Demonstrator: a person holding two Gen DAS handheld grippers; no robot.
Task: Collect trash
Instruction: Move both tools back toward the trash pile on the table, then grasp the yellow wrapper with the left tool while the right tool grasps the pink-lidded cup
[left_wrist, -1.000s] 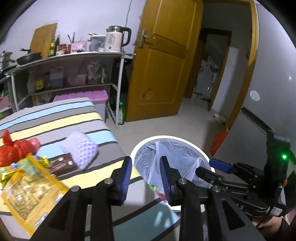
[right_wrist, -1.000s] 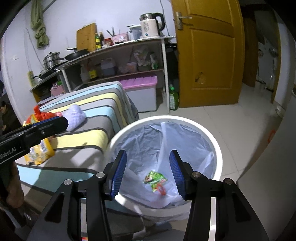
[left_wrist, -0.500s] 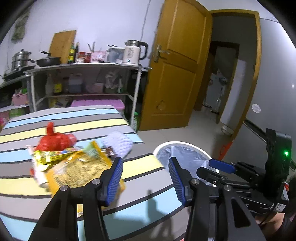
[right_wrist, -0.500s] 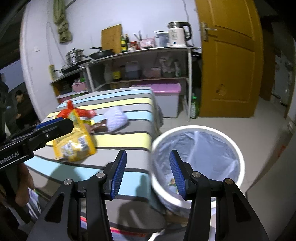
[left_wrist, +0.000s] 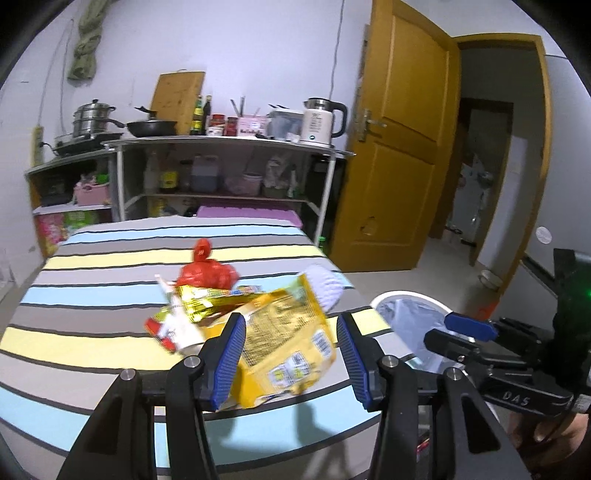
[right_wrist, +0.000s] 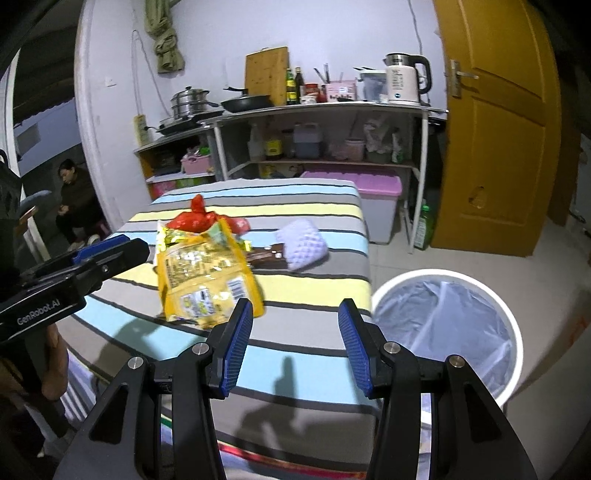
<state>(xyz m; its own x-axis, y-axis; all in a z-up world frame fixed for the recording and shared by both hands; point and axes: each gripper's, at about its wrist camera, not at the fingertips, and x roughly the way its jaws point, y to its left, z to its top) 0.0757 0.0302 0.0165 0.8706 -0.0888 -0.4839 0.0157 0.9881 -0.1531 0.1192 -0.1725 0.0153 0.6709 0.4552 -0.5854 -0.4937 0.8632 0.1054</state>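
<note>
Straight ahead of my left tool (left_wrist: 290, 354), on the striped worktop (left_wrist: 92, 306), lies the crinkled yellow plastic snack packet (left_wrist: 284, 336), its long axis running away from me and slightly leftward, its near end framed between the spread blue pads. My right tool (right_wrist: 295, 341), equally spread and empty, sits farther off, the packet up and left of it. I judge the left nearer; the white bag-lined bin (right_wrist: 450, 325) stands to the right.

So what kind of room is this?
Probably a small home kitchen that doubles as living space: a shelf rack holds a kettle and a frying pan, beside a striped table.
</note>
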